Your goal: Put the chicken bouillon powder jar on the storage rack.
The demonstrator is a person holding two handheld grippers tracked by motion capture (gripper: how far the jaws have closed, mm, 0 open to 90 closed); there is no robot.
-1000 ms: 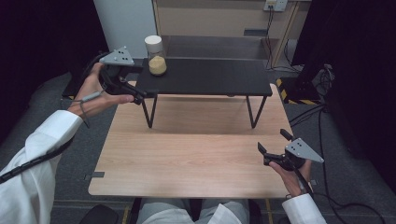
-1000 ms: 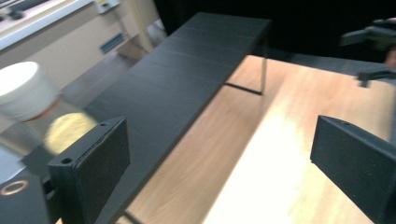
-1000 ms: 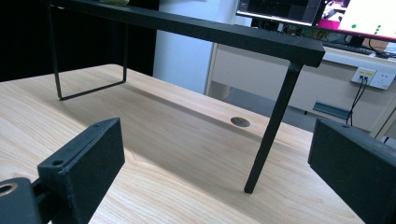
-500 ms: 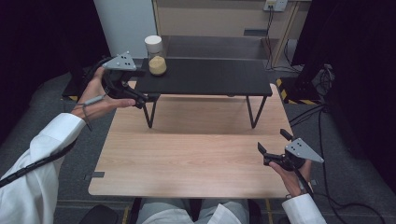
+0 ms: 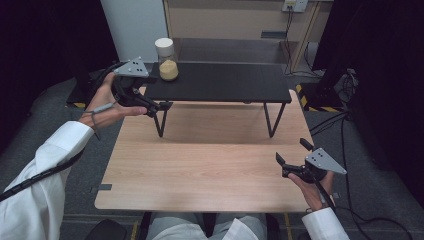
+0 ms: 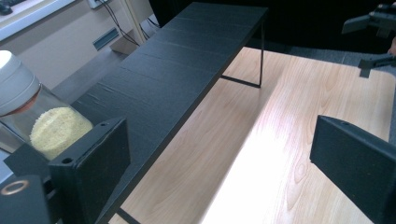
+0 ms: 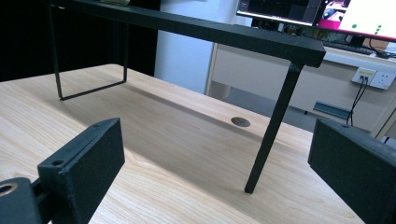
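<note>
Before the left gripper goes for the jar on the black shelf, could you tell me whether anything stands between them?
Nothing visible does. The left gripper, jaws open, sits at the black shelf's left end, right beside the jar, with only bare shelf top between them.

Shelf: stands on the table, along its far edge.
Jar: on the shelf's far left end, upright.
Left gripper: at the shelf's left end, just beside the jar, nearer the person than it.
Right gripper: over the table's near right corner, well apart from the shelf.
Wall sockets: behind the table, on the far right.
Monitors: behind the shelf, seen from the right gripper view.
</note>
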